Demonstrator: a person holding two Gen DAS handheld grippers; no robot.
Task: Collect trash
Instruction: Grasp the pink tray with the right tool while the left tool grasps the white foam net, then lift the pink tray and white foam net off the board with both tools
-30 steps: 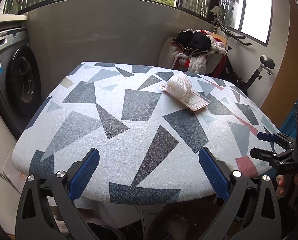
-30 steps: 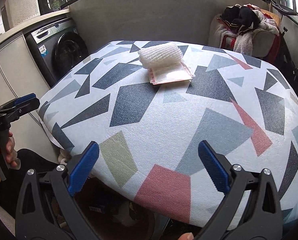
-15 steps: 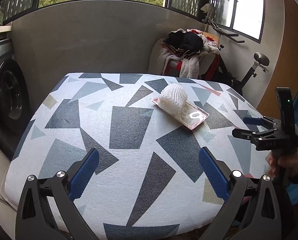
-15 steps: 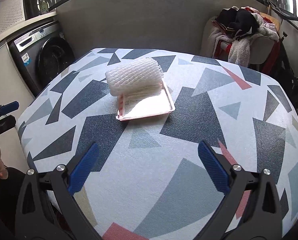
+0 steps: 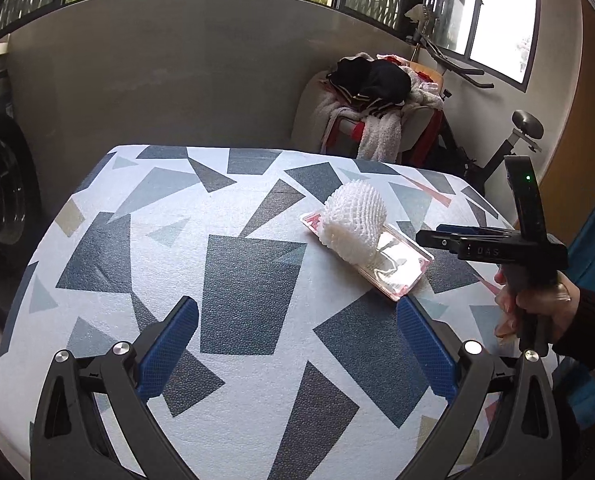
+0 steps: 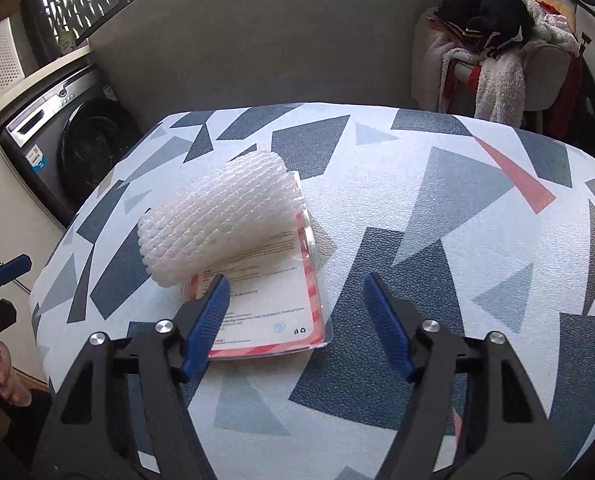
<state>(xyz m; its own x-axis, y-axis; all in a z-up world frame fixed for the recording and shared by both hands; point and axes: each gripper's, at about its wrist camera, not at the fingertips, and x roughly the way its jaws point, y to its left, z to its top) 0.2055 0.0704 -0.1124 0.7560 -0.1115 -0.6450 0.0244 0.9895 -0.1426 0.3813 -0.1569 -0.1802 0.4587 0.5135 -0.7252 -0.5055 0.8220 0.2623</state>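
I see the table (image 6: pixel 437 208) filling both views, covered in a white cloth with grey, blue and pink shapes. Behind it stands a grey wall (image 5: pixel 185 72), a washing machine (image 6: pixel 69 148) off to the left, and a chair heaped with clothes (image 6: pixel 493 40) at the far right corner, with an exercise bike (image 5: pixel 509 144) beside it. On the table lies the trash: a flat pink-edged plastic packet (image 6: pixel 273 304) with a white foam net sleeve (image 6: pixel 217 224) resting across its far end. My right gripper (image 6: pixel 297 304) is right over the near end of the packet; its jaws have just been closing and now stand about half open, the left pad above the packet's printed face, the right pad over bare cloth, and I cannot tell whether either pad touches. It grips nothing. My left gripper (image 5: pixel 297 344) hangs over the table with its jaws spread wide and empty, the packet's near corner just beyond its right pad. A hand (image 5: pixel 537 304) in a dark sleeve carries the right gripper.
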